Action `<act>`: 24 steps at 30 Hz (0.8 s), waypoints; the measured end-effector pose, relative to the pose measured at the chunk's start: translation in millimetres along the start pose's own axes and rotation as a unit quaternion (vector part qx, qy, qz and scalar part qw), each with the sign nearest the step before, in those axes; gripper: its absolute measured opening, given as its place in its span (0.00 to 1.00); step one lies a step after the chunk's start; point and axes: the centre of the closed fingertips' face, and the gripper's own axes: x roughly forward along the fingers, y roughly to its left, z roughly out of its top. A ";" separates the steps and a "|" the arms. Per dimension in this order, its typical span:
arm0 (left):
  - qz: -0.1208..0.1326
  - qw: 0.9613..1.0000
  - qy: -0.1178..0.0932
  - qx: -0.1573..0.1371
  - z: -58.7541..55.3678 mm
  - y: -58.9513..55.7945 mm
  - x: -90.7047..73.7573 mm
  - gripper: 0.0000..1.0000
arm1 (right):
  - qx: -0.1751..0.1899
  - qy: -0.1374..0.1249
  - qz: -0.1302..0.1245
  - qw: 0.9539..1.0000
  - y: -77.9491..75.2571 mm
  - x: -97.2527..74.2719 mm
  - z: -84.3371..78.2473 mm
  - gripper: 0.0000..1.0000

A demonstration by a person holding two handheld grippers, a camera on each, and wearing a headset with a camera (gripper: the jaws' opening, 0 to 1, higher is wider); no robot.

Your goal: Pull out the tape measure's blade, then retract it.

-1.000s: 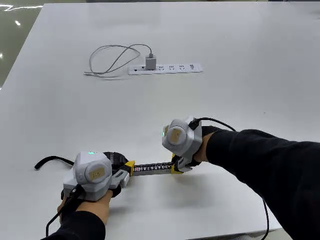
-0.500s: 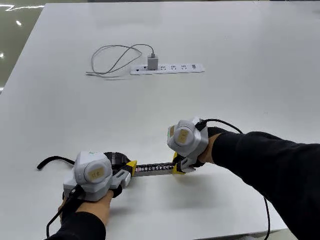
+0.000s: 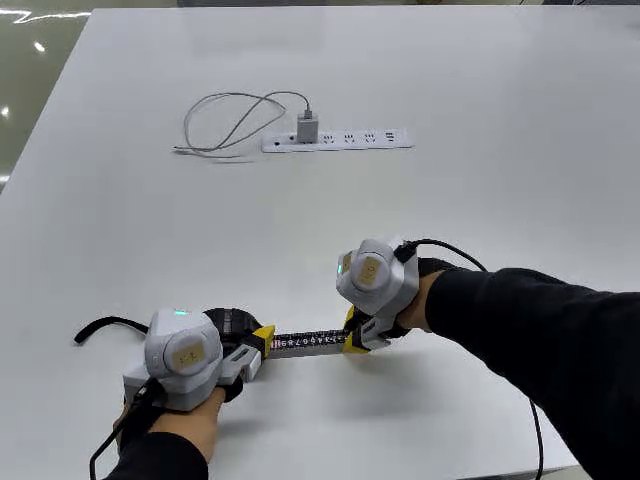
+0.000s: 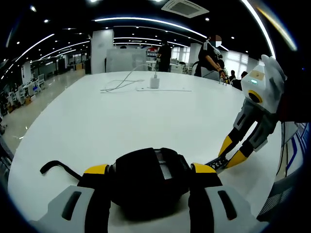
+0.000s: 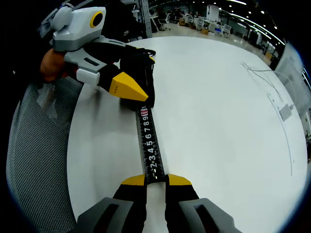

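The black tape measure case (image 3: 232,325) (image 4: 148,177) (image 5: 138,73) lies on the white table near its front edge, and my left gripper (image 3: 253,345) (image 4: 150,170) is shut on it with yellow-tipped jaws on both sides. A short length of white numbered blade (image 3: 305,341) (image 5: 148,143) runs from the case to the right. My right gripper (image 3: 352,340) (image 5: 156,180) is shut on the blade's end. In the left gripper view the right gripper (image 4: 233,153) comes in at the right. The case's black wrist strap (image 3: 100,325) (image 4: 58,169) trails to the left.
A white power strip (image 3: 337,139) (image 4: 163,89) with a charger (image 3: 307,127) plugged in and a looped white cable (image 3: 225,115) lies toward the table's far side. Wide bare tabletop (image 3: 460,200) lies between it and the grippers. People stand beyond the table in the left gripper view.
The right gripper has shifted slightly rightward with the blade end, and the left gripper and case have settled a little lower and right. The pulled-out length looks about the same.
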 end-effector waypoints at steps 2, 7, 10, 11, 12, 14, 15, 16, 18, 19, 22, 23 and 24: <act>0.000 1.000 0.000 -0.001 0.0 -0.1 -0.3 0.61 | -0.003 0.000 0.000 1.000 0.2 0.2 0.7 0.10; -0.002 1.000 0.002 -0.003 -0.8 0.0 -0.9 0.61 | -0.005 -0.003 0.000 1.000 1.0 1.7 4.5 0.10; -0.001 1.000 0.001 -0.005 -0.9 0.1 -1.2 0.61 | -0.004 -0.005 -0.001 1.000 1.7 3.3 7.9 0.10; 0.000 1.000 0.001 -0.006 -0.9 0.3 -1.3 0.61 | -0.005 -0.006 -0.002 1.000 2.0 3.7 8.6 0.10; 0.000 1.000 0.001 -0.006 -0.9 0.5 -1.5 0.61 | -0.005 -0.006 -0.003 1.000 1.9 4.1 9.2 0.10; 0.000 1.000 0.001 -0.009 -1.0 0.9 -1.5 0.61 | -0.006 -0.007 -0.004 1.000 2.8 4.8 10.7 0.10; -0.001 1.000 0.001 -0.009 -1.2 1.2 -1.4 0.61 | -0.006 -0.008 -0.004 1.000 3.0 5.1 11.3 0.10; -0.001 1.000 0.002 -0.010 -1.3 1.4 -1.4 0.61 | -0.004 -0.009 -0.004 1.000 2.7 5.6 12.2 0.10; -0.002 1.000 0.002 -0.011 -1.3 1.0 -1.7 0.61 | 0.000 -0.011 -0.003 1.000 2.7 6.2 13.8 0.10; -0.002 1.000 0.002 -0.011 -1.2 1.1 -1.6 0.61 | -0.002 -0.012 -0.002 1.000 3.0 6.5 14.4 0.10; -0.002 1.000 0.002 -0.013 -1.1 1.2 -1.4 0.61 | -0.007 -0.015 -0.001 1.000 3.6 7.7 16.6 0.10; -0.003 1.000 0.002 -0.013 -1.3 1.2 -1.5 0.61 | -0.004 -0.017 0.000 1.000 3.5 8.3 17.7 0.10; -0.003 1.000 0.002 -0.013 -1.3 1.2 -1.5 0.61 | -0.003 -0.017 0.000 1.000 3.1 9.0 18.6 0.10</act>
